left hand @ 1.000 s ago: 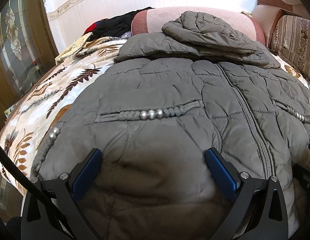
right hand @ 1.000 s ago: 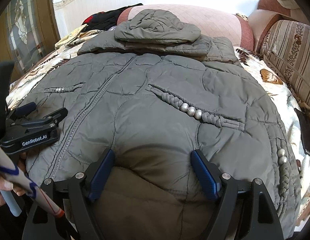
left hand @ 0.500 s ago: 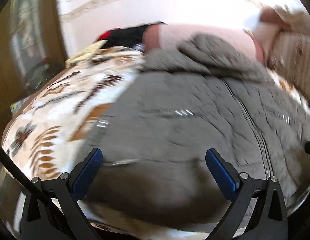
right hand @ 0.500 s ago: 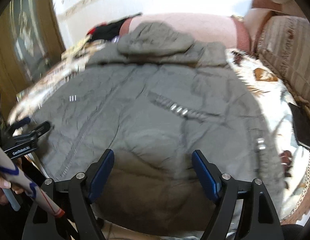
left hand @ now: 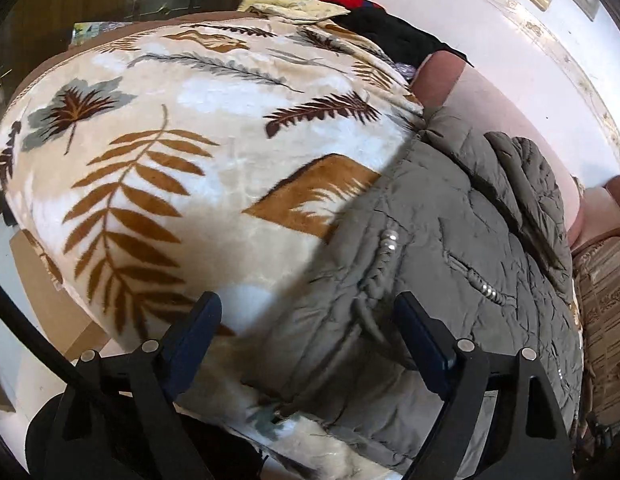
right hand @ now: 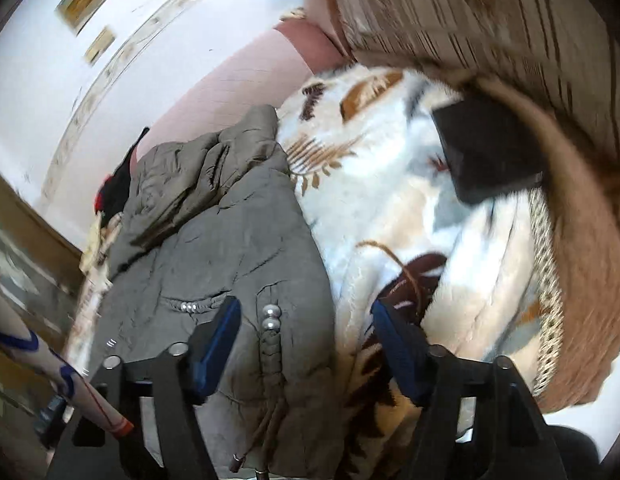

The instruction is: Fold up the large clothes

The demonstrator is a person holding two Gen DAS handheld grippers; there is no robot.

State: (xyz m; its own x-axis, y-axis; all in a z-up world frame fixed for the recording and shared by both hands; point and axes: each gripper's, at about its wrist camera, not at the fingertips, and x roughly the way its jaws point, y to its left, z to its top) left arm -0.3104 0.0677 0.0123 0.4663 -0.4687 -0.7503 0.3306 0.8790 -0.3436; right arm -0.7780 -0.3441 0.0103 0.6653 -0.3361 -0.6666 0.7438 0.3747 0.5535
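A grey-green quilted jacket (left hand: 450,240) lies front up on a leaf-patterned blanket (left hand: 169,140), its hood (left hand: 522,176) folded down over the collar. My left gripper (left hand: 310,336) hovers at the jacket's left side edge. Its jaws are closing with the hem edge between them, and the pads do not press on it. In the right wrist view the jacket (right hand: 229,232) fills the left half. My right gripper (right hand: 307,344) straddles its right side edge by the beaded braid (right hand: 271,318), jaws closing, blue fingers (right hand: 217,340) clear of the cloth.
A pink bolster (left hand: 510,120) and a pile of dark clothes (left hand: 390,32) lie behind the jacket. A striped sofa arm (right hand: 470,20) borders the blanket (right hand: 390,160) on the right, with a flat black object (right hand: 486,148) beside it. Floor and cardboard (left hand: 49,300) show past the bed's left edge.
Both grippers have swung outward from the jacket's bottom hem to its two side edges and rolled. Each pair of jaws stands narrower than before.
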